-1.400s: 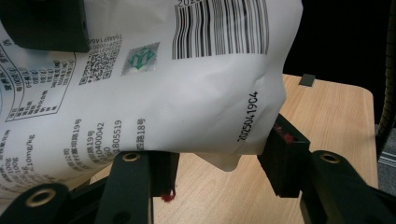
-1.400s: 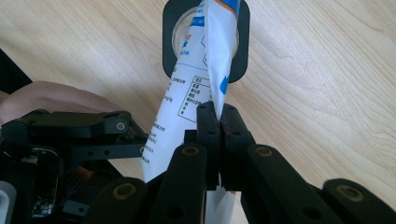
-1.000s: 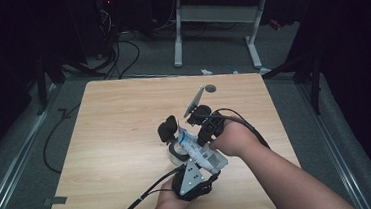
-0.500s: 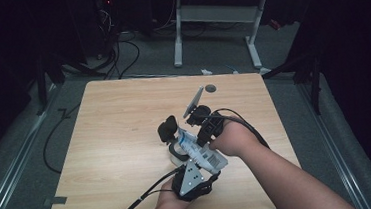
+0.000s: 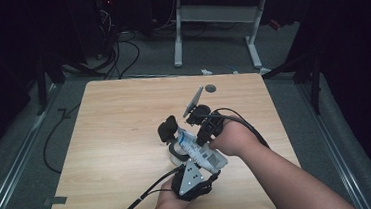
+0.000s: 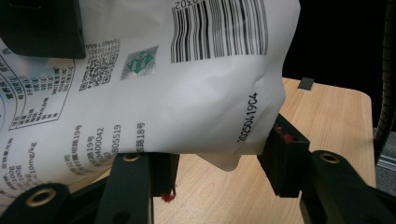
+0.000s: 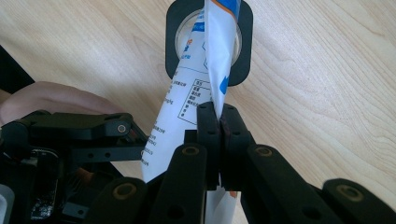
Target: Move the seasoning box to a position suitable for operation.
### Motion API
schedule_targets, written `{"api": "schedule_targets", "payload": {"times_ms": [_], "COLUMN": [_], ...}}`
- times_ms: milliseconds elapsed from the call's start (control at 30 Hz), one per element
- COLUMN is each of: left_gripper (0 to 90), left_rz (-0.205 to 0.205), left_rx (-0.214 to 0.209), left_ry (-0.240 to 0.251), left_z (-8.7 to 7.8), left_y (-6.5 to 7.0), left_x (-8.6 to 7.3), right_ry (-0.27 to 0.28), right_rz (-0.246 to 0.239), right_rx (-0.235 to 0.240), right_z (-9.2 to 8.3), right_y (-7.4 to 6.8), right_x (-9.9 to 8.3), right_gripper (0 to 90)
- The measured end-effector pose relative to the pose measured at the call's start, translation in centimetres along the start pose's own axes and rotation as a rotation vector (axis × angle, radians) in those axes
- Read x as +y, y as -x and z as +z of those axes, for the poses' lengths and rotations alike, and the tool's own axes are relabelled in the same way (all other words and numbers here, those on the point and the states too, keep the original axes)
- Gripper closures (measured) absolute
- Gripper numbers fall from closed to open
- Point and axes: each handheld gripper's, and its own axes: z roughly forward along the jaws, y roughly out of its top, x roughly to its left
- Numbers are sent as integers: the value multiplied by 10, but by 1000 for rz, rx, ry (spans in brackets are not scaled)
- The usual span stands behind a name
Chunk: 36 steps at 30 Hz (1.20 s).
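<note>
White pouch, black barcode; black claws.

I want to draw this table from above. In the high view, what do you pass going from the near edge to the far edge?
Left gripper body in the hand → white pouch → right gripper → grey tilted card → small dark disc → far edge of the table.

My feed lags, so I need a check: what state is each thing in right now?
White printed plastic pouch: held up off the table, gripped by both grippers.
Left gripper: jaws set around the pouch's wide bottom end.
Right gripper: shut on the pouch's thin edge.
Light wooden table: level.
</note>
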Motion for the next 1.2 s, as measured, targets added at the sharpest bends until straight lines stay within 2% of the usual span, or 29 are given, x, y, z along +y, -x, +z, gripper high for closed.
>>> {"api": "schedule_targets", "payload": {"times_ms": [167,533,567,633,767,967,1000,1133,1200], "left_gripper": [527,527,527,528,528,527,527,526,525], "left_rz": [0,0,0,-1,-5,-7,-7,-8,-8], "left_rx": [2,5,4,3,1,1,1,3,3], "left_ry": [1,-3,-3,-1,0,2,2,3,2], "left_z": [0,0,0,0,0,0,0,0,0], "left_y": [0,-2,-2,-2,-2,-3,-3,-3,-3], "left_x": [0,0,0,1,1,2,2,2,2], "right_ry": [-2,5,2,8,4,7,2,10,4], "right_rz": [9,-8,5,-8,8,-9,8,-11,-5], "right_rx": [-3,-1,1,-2,3,-3,-3,-3,-6], "right_z": [0,0,0,0,-1,-1,-1,0,0], "right_y": [-1,1,0,1,1,1,0,1,0], "right_x": [0,2,2,2,1,2,2,4,4], "right_gripper": [890,890,890,890,890,890,890,890,890]}}
